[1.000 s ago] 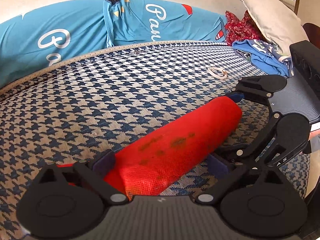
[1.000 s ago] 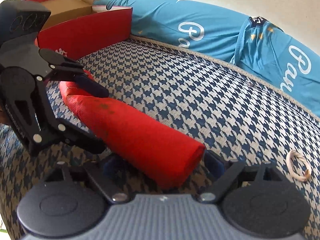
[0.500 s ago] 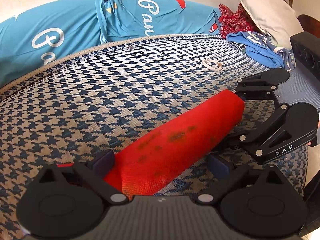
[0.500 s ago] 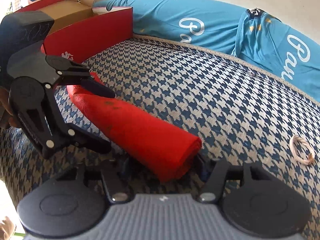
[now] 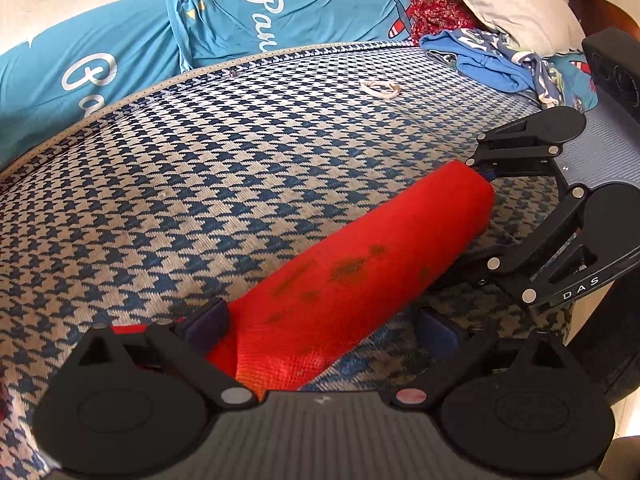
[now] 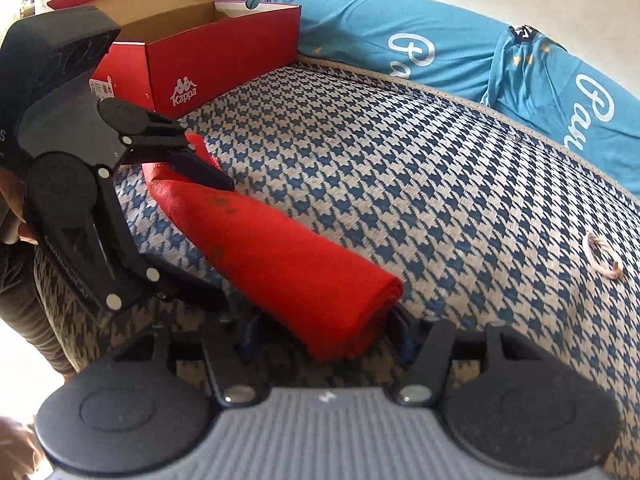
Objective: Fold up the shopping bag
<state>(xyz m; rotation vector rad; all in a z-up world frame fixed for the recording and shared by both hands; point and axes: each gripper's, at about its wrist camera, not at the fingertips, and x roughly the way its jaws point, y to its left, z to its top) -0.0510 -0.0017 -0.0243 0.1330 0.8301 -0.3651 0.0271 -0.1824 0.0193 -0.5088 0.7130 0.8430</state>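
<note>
Houndstooth bedding (image 5: 248, 184) in blue and cream carries the red shopping bag (image 5: 360, 276), rolled into a tube. Nearest, the left gripper (image 5: 320, 326) straddles one end, its fingers apart and only one pad touching. At the other end the right gripper (image 6: 326, 332) has just been closing, and its pads now pinch the roll. Farther off lies a rubber band (image 6: 602, 256) (pale, looped), then a red shoebox (image 6: 192, 48) and blue pillows (image 6: 400, 44).

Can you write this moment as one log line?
rolled red fabric shopping bag on houndstooth mat | left gripper: open around one end | right gripper: just closed on other end
</note>
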